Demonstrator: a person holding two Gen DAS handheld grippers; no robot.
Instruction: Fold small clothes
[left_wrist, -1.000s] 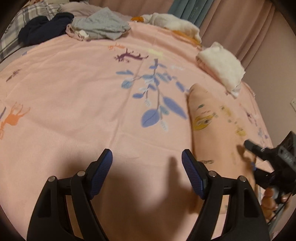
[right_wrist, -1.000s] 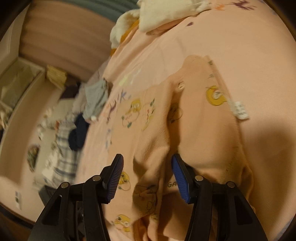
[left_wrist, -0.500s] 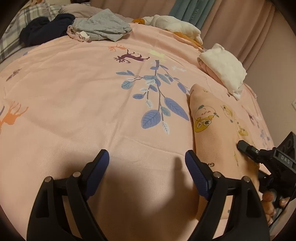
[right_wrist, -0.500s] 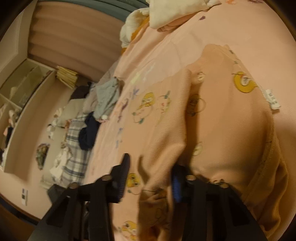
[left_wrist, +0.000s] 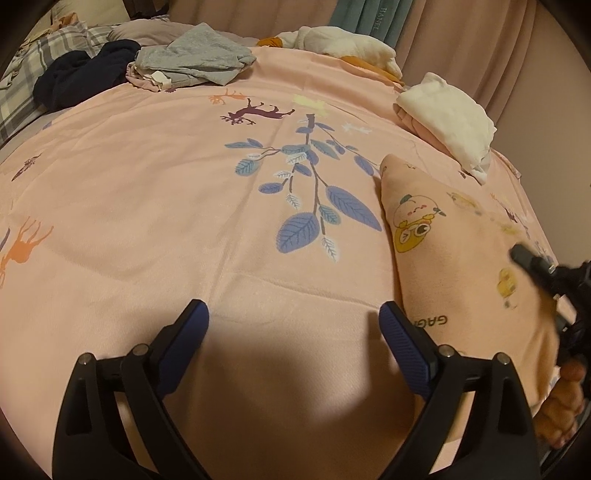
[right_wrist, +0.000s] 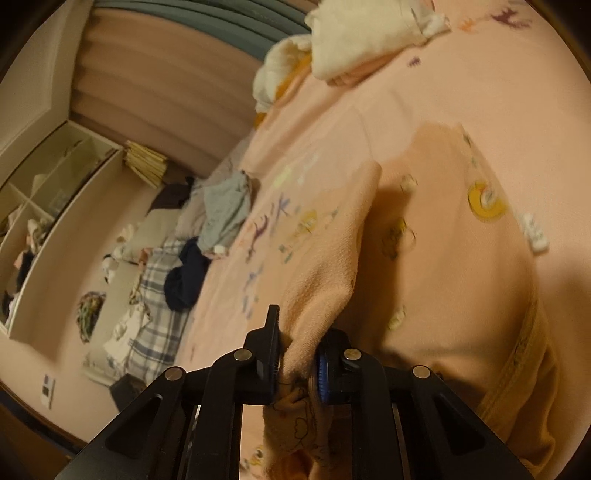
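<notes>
The right gripper (right_wrist: 297, 360), jaws just closing, pinches an edge of the peach cartoon-print garment (right_wrist: 443, 266) lying on the pink bedspread (left_wrist: 147, 221). The left gripper (left_wrist: 293, 332), still widening, holds nothing beside it. Beyond lie folded cream clothes (left_wrist: 450, 110) and grey clothes (left_wrist: 199, 55); only the right view shows shelves (right_wrist: 48, 206).
</notes>
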